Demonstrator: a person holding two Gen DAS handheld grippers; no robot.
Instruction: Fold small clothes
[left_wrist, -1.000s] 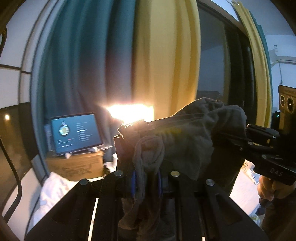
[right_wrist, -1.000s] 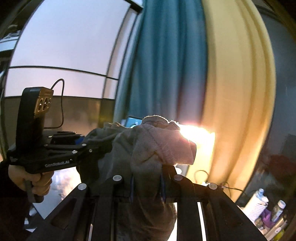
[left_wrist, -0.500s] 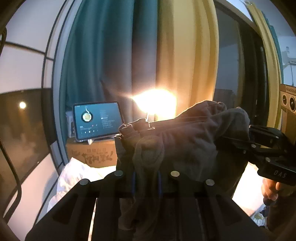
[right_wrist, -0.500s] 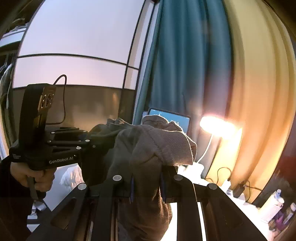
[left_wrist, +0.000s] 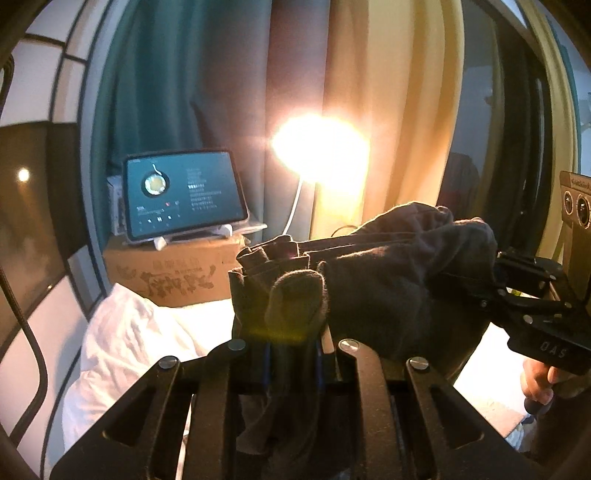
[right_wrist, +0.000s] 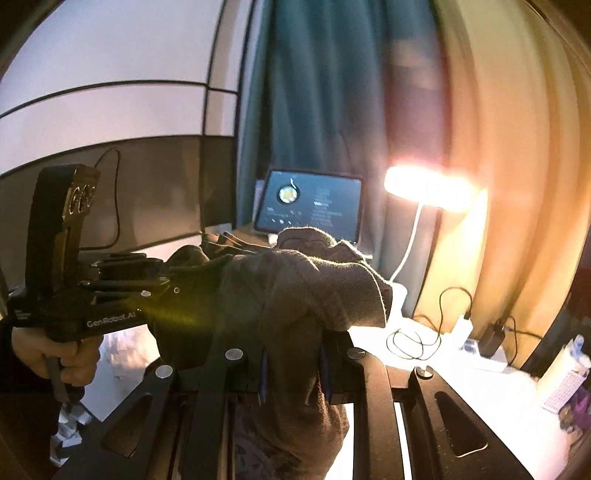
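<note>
Nearest the lens, left hand-held gripper clamped on a bunched corner of the dark grey garment, cloth pushed up between the blue-edged fingers and trailing down below them. Right hand-held gripper likewise closed on the other end of the same garment, fabric heaped over its fingers and hanging beneath. Garment held up in the air, stretched between the two, well above the bed. Seen from the left wrist, right hand-held gripper off to the right side, biting into the cloth; seen from the right wrist, left hand-held gripper off to the left, gripped by a bare hand. Beyond and below the left one, white bedding. Farther ahead, a cardboard box carrying a lit tablet on a stand. Beside the tablet, a glaring lamp with a white stem. Farthest back, teal and yellow curtains
</note>
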